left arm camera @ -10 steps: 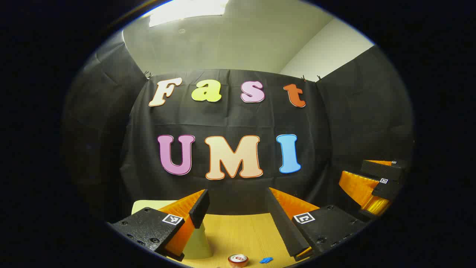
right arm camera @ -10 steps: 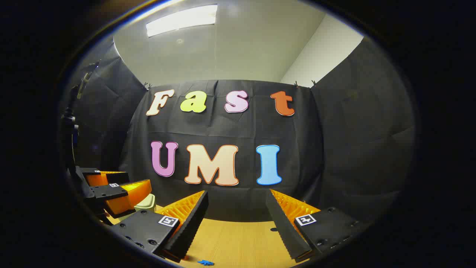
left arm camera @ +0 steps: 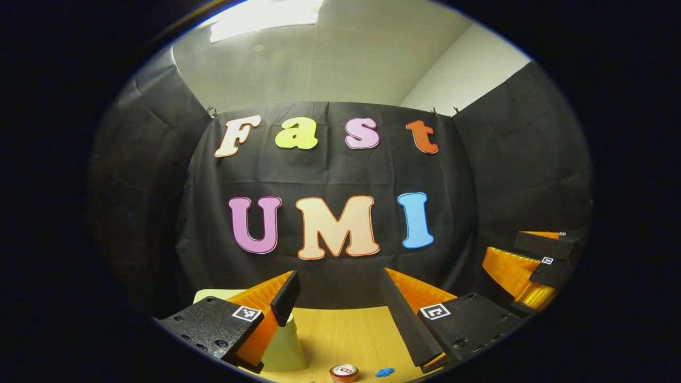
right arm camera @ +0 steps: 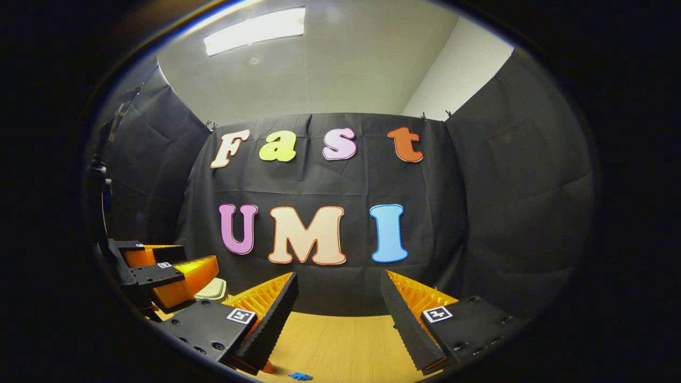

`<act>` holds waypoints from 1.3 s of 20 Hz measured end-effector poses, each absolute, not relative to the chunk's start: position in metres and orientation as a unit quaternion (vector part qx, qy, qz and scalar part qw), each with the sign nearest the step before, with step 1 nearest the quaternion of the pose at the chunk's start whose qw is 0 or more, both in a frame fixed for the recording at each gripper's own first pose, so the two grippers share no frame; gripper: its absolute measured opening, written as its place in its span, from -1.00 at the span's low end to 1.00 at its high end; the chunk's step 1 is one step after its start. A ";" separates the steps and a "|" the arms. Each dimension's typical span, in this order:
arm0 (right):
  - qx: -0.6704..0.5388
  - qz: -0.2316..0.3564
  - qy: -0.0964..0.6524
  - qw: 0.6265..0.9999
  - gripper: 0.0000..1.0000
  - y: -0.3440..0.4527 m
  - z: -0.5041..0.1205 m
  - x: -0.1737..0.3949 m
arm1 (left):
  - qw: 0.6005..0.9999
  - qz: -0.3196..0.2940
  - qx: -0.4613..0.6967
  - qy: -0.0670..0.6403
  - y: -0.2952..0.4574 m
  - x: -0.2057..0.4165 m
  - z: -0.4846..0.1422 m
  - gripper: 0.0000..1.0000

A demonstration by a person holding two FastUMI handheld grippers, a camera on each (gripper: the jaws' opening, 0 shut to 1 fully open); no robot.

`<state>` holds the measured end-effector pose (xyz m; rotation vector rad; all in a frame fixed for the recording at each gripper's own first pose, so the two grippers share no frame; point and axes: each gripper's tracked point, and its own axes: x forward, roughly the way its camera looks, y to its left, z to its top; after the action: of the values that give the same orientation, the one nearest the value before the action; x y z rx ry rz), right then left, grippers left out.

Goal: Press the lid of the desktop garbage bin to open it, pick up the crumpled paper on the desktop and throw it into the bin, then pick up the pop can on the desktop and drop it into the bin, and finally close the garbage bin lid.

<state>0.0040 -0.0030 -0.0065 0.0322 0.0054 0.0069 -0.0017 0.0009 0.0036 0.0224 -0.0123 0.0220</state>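
My left gripper (left arm camera: 339, 282) is open and holds nothing, hovering above the wooden table (left arm camera: 346, 335). The pale green bin (left arm camera: 284, 346) stands just below it, partly hidden behind its left finger. The top of a pop can (left arm camera: 343, 371) and a small blue crumpled piece (left arm camera: 384, 372) lie at the table's near edge. My right gripper (right arm camera: 338, 281) is open too, with nothing between its fingers. In the right gripper view the bin's lid (right arm camera: 213, 290) peeks out at the left, shut as far as I can see. The blue piece (right arm camera: 300, 376) lies low in front.
The right gripper (left arm camera: 534, 258) shows at the far right of the left gripper view; the left gripper (right arm camera: 165, 271) shows at the left of the right gripper view, over the bin. Black cloth walls close the booth behind and on both sides. A stand (right arm camera: 101, 202) rises at the left.
Both views have shifted only slightly; in the left gripper view the bin and the can sit a little higher. Both grippers stay open.
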 end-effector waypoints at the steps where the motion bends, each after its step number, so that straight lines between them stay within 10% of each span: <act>1: 0.017 0.002 0.002 1.000 0.95 -0.005 -0.007 0.003 | 1.000 0.011 0.011 -0.006 0.001 -0.002 0.004 0.84; 20: 0.016 0.003 0.010 1.000 0.95 -0.011 -0.017 0.010 | 1.000 0.020 0.015 0.007 0.003 0.001 -0.007 0.83; 26: 0.018 0.012 0.010 1.000 0.99 -0.004 -0.018 0.013 | 0.999 0.029 0.025 0.001 0.012 -0.001 -0.003 0.05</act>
<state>0.0129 -0.0038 -0.0178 0.0365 0.0195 0.0237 -0.0012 0.0124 -0.0033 0.0506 0.0021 0.0589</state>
